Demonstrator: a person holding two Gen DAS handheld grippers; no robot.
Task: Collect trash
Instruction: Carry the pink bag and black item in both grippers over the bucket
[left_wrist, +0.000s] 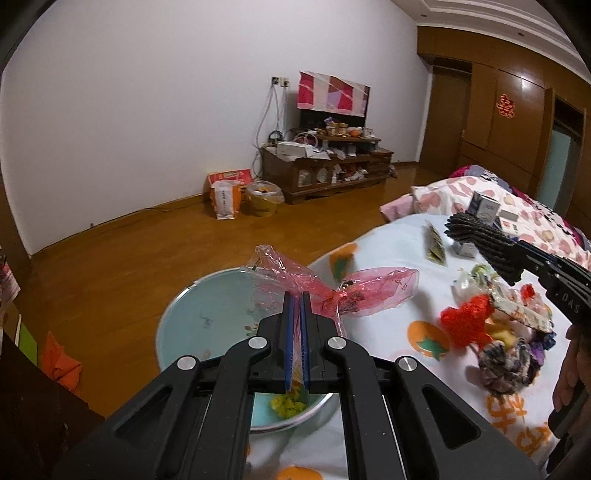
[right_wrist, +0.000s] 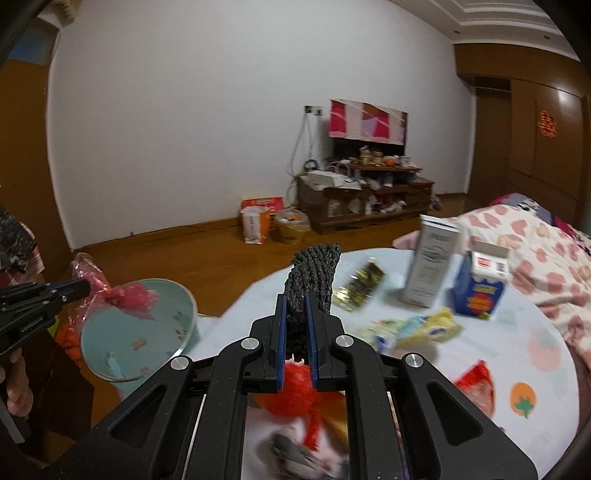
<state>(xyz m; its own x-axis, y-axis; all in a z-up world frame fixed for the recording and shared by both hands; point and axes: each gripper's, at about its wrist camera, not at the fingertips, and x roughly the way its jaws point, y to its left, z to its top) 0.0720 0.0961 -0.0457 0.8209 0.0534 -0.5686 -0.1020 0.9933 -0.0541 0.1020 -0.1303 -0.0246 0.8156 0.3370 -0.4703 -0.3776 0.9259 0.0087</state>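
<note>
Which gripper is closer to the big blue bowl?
The left. The left gripper holds pink plastic wrap right above the bowl. The right gripper holds a dark knitted piece over the table, beside the bowl.

Your left gripper (left_wrist: 295, 299) holds a plastic wrapper (left_wrist: 332, 291) over the basin (left_wrist: 192, 317), which sits off the left edge of the table (left_wrist: 388, 258). Your right gripper (right_wrist: 298, 295) holds a knitted cloth (right_wrist: 314, 269) above the table, to the right of the basin. Below that cloth lies a heap of trash (left_wrist: 495, 332) near your edge of the table. Farther back on the table stand two cartons (right_wrist: 432, 266) side by side, with a foil packet (right_wrist: 360, 290) to their left. Behind the table lies the bed (right_wrist: 535, 251). The cabinet (left_wrist: 325, 166) stands against the far wall, and bags (left_wrist: 225, 197) sit on the floor left of it.
</note>
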